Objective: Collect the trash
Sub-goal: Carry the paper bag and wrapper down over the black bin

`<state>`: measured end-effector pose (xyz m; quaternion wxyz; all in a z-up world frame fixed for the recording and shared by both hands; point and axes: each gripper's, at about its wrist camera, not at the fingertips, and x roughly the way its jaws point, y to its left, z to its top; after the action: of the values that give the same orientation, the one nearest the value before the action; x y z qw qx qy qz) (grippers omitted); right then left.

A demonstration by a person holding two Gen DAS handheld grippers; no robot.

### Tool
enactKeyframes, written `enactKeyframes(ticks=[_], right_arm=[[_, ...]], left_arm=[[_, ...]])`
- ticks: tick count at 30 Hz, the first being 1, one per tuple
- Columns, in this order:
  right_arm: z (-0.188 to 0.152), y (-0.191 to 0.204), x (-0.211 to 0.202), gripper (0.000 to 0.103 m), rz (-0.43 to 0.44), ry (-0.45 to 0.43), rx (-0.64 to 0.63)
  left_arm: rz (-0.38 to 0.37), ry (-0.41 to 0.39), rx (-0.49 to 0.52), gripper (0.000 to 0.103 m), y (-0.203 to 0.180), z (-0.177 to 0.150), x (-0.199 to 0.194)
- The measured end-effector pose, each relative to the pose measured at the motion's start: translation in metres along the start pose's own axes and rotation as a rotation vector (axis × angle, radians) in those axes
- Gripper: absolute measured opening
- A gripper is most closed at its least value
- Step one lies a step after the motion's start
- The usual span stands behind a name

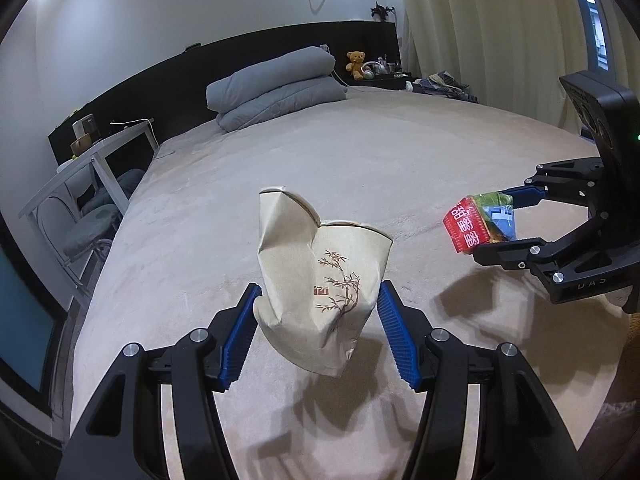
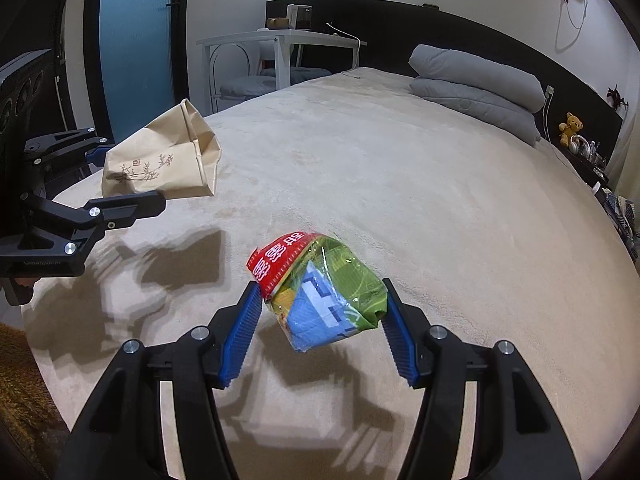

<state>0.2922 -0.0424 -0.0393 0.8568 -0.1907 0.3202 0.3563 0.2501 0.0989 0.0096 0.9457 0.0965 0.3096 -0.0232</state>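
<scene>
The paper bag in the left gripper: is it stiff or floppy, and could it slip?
The paper bag looks light and crushable: its walls are already creased and dented between the left gripper pads. It probably holds its shape loosely. Slipping seems unlikely against the ribbed pads.

I see a wide bed [image 1: 360, 152] under me, covered edge to edge in a beige plush cover that looks smooth apart from a few faint darker patches near the middle. At the far end, against the dark headboard [image 2: 460, 24], a grey folded duvet [image 1: 276, 84] lies directly on the cover. A thin white cable [image 2: 550, 120] trails onto the bed beside it. Sharp shadows fall across the near part of the cover.
</scene>
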Motion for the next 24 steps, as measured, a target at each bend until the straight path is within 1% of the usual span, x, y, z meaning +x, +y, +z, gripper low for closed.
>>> enactKeyframes(ticks=[4, 8, 12, 17, 24], right_arm=[[-0.011, -0.004, -0.014, 0.06, -0.007, 0.004, 0.031], [-0.018, -0.007, -0.034, 0.06, -0.013, -0.02, 0.07], [-0.03, -0.005, -0.056, 0.06, -0.018, -0.041, 0.103], [-0.048, 0.004, -0.084, 0.06, -0.021, -0.067, 0.129], [-0.077, 0.014, -0.12, 0.06, -0.023, -0.099, 0.2]], left_arm=[[-0.008, 0.0, -0.028, 0.058, -0.005, -0.008, -0.016], [-0.007, -0.013, -0.039, 0.058, -0.012, -0.01, -0.032], [-0.006, -0.032, -0.04, 0.058, -0.025, -0.014, -0.05], [-0.012, -0.047, -0.02, 0.058, -0.053, -0.028, -0.075], [-0.032, -0.076, -0.089, 0.058, -0.072, -0.045, -0.104]])
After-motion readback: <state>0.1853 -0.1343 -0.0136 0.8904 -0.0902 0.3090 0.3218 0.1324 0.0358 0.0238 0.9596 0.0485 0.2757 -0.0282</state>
